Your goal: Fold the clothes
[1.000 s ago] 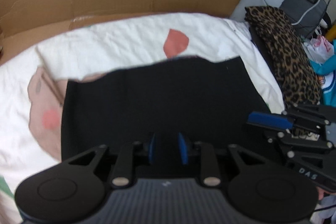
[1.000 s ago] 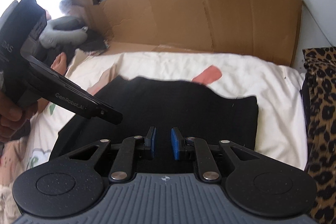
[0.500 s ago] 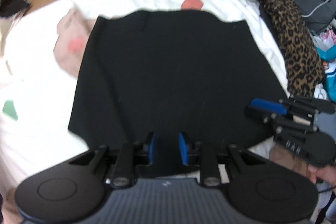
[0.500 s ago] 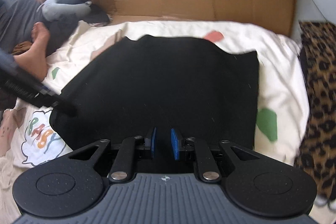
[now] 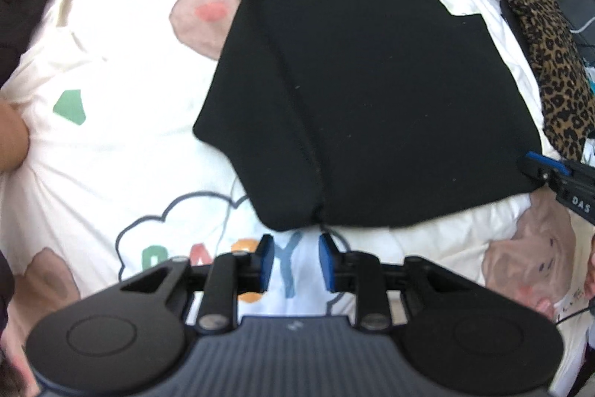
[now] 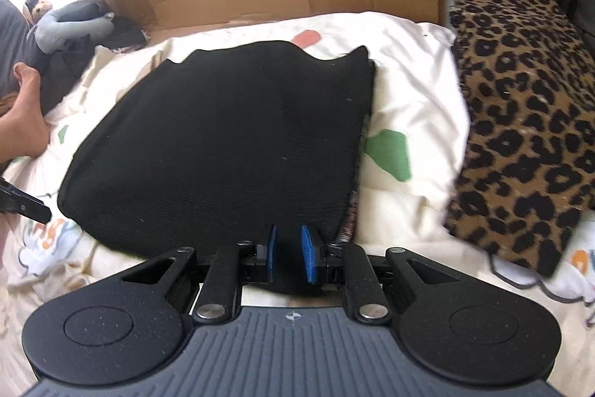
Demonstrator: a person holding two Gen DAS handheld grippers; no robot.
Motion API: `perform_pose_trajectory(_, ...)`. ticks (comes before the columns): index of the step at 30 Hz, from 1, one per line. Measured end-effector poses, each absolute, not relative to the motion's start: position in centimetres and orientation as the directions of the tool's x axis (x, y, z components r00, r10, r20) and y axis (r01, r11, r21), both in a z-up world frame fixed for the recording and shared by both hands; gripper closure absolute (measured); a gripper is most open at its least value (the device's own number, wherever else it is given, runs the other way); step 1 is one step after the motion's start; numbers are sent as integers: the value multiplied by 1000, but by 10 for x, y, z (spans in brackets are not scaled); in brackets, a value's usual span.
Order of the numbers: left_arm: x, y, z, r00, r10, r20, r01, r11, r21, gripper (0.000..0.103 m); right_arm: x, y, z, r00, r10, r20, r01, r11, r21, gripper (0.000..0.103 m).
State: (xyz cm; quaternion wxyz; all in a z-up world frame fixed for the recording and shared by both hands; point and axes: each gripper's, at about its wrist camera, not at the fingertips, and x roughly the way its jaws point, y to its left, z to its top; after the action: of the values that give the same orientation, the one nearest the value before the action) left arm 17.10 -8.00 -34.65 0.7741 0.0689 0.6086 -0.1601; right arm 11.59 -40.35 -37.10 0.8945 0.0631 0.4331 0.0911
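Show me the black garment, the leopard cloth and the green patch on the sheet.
black garment (image 6: 230,144): right wrist view, middle of its top layer
leopard cloth (image 6: 520,121): right wrist view, centre
green patch (image 6: 388,155): right wrist view, its middle

The right tool (image 5: 535,170), at the right edge of the left wrist view, bears white letters "DAS" on its black body. On the bed sheet (image 5: 111,151), coloured print sits inside a cloud outline; only a blue "Y" reads clearly, the other letters being partly covered.
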Motion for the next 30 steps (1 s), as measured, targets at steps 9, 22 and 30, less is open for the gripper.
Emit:
perform_pose_trajectory(9,166,-70,-348,206,-219,-954,343,929,-140,64,100,-431,-364,588,226,-776,69,943,327,81)
perform_pose_trajectory(22,172,-68,-351,234,-204,-951,335,935,-119,48,82,-459,-406,618,436,-654,302,636,710,63)
perform_pose_trajectory(30,178,-59,-350,231,-247,-941,337,928,-160,50,84,-461,-429,665,470,-580,326,516,792,77)
